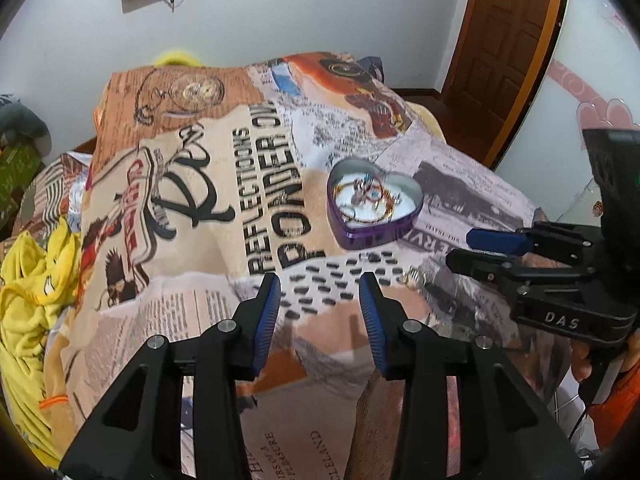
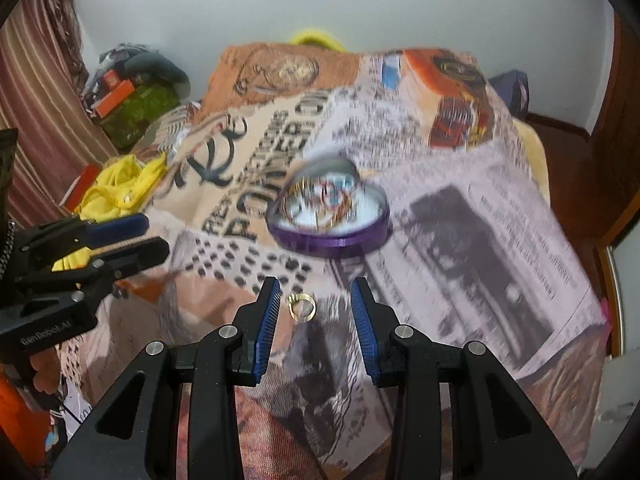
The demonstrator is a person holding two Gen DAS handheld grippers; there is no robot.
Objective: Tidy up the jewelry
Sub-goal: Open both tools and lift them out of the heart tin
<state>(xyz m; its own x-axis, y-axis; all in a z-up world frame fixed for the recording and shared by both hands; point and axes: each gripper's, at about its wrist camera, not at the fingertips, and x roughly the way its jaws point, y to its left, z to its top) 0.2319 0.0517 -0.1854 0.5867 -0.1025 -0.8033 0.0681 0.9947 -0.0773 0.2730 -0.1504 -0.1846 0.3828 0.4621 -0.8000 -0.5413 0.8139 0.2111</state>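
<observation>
A purple heart-shaped tin sits open on the printed blanket, with several rings and bangles inside. A small gold ring lies on the blanket in front of the tin. My right gripper is open. The ring lies between its blue pads, nearer the left one, and neither pad touches it. My left gripper is also open, with only blanket between its fingers, to the left of the ring and short of the tin.
The blanket covers a bed. A yellow garment lies crumpled at its left edge. Boxes and clutter sit by a curtain at far left. A wooden door stands at the right.
</observation>
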